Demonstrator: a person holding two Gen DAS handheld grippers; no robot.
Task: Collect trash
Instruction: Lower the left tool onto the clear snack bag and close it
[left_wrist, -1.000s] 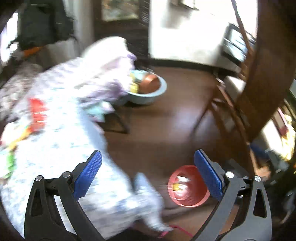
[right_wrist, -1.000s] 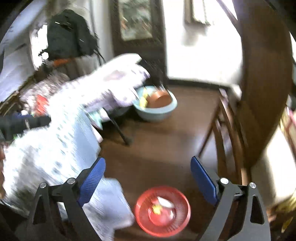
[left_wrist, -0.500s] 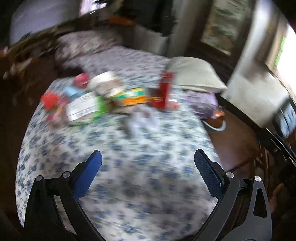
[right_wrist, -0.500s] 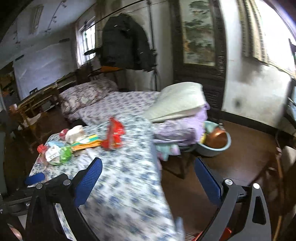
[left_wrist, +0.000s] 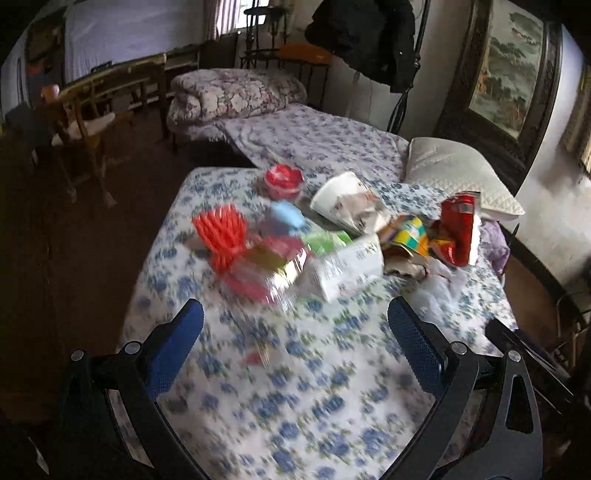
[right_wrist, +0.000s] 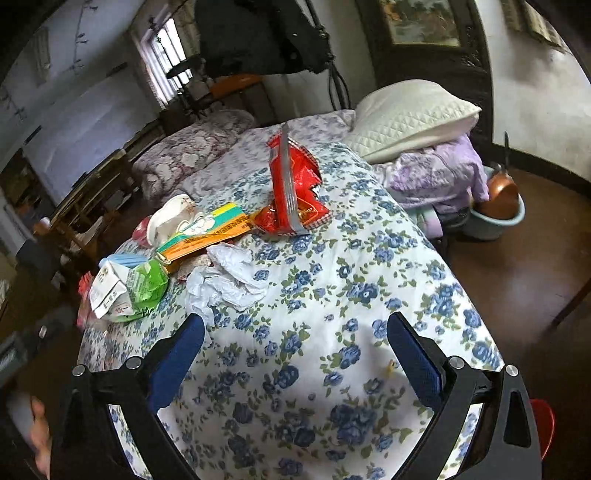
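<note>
Both cams have swung up off the floor & red basket onto the flower-cloth counter (right_wrist: 369, 295) w/ the trash pile, so pick-up looks about to start; nothing collected yet. Left claw (left_wrist: 295, 328) spread wide, empty, above the near edge. Right claw (right_wrist: 295, 339) likewise spread, empty.

Trash sits mid-counter toward the far edge: red snack bag (right_wrist: 295, 192) upright, crumpled tissue (right_wrist: 225, 280) closest to the right claw, milk carton (right_wrist: 110, 291) & green wrapper near the left edge, paper cup (left_wrist: 343, 199) farther back.

Left view is motion-blurred, so the red/clear items there are hard to ID. Only a red sliver of basket (right_wrist: 545, 424) shows at the near right corner, cut off by the claw.
</note>
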